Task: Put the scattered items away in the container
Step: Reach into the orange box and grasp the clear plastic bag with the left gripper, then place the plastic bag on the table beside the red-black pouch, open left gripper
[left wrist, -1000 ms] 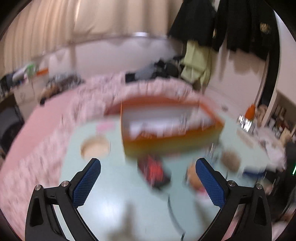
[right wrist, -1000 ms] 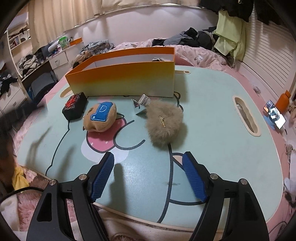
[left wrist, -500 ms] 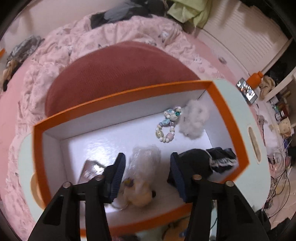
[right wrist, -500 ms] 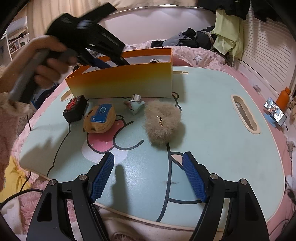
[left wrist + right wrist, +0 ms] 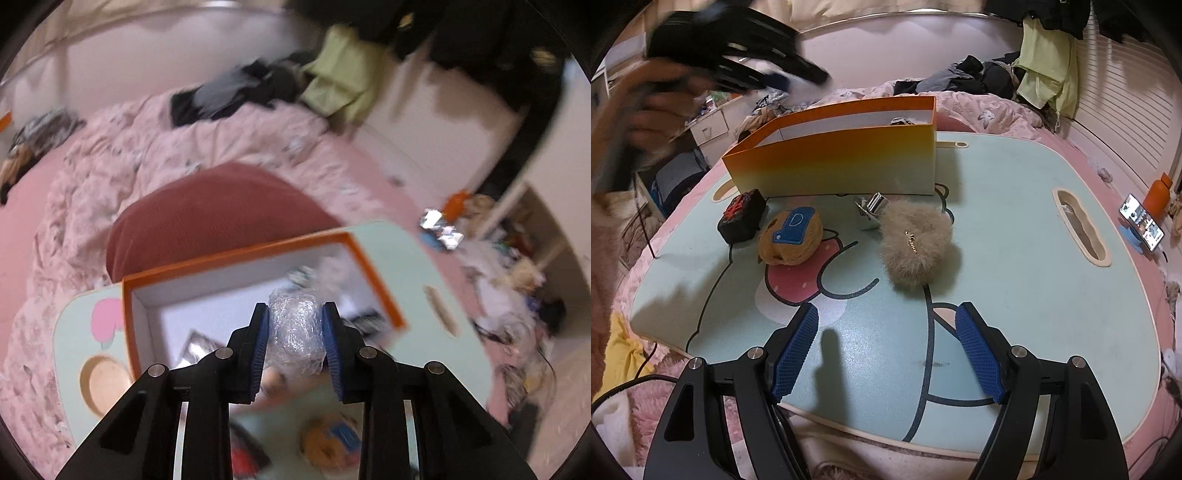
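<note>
left hand-held gripper (image 5: pixel 295 345) pinching plastic bag (image 5: pixel 295 332) above box (image 5: pixel 831 158) | right hand-held gripper (image 5: pixel 886 354) spread, empty | worktop (image 5: pixel 1015 258): pouch (image 5: pixel 742 216), cookie plush (image 5: pixel 790 236), clip (image 5: pixel 873 206), fur pouch (image 5: pixel 914 243) before box

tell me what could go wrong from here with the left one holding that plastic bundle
The left hand-held gripper pinches the crinkly plastic-wrapped bundle above the orange box; the slick wrap could slip out. If released now, it might catch the near rim and land on the table among the fluffy pouch and other loose items.
</note>
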### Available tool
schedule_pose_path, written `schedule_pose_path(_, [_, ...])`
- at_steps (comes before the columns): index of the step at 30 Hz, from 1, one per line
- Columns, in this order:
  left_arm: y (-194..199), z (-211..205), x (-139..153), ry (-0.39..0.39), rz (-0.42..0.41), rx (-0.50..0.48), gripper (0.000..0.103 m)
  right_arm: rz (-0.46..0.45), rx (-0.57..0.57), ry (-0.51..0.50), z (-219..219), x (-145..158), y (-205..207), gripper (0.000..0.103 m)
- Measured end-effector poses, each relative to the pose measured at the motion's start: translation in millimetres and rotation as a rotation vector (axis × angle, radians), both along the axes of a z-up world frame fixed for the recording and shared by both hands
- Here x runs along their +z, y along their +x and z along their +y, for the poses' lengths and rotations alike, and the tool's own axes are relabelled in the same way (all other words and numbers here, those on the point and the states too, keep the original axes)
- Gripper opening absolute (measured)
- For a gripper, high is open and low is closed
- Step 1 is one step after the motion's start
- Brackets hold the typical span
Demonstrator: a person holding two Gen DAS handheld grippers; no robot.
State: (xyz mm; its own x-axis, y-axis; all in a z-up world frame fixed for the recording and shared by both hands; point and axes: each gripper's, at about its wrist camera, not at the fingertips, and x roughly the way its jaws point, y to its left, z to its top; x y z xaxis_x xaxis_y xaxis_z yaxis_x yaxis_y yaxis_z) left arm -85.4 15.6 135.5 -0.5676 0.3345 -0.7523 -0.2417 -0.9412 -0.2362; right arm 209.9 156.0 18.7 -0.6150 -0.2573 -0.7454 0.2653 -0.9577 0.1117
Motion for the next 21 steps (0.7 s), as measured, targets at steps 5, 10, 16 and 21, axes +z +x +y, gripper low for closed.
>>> schedule_pose_path(5, [58, -6, -31, 0.032, -0.033, -0.054, 0.028, -0.001, 0.004, -0.002, -2, 0, 1, 0.079])
schedule_pose_path(10, [65, 1, -80, -0.013, -0.081, -0.033, 0.028, -0.004, 0.006, -0.002, -2, -1, 1, 0.079])
schedule_pose_path(16, [63, 4, -95, -0.085, -0.026, 0.023, 0.042, -0.004, 0.008, -0.002, 0, 0, 1, 0.08])
schedule_pose_path(21, [78, -3, -78, -0.021, 0.049, 0.003, 0.065, -0.004, 0.006, -0.001, 0, 0, 0, 0.08])
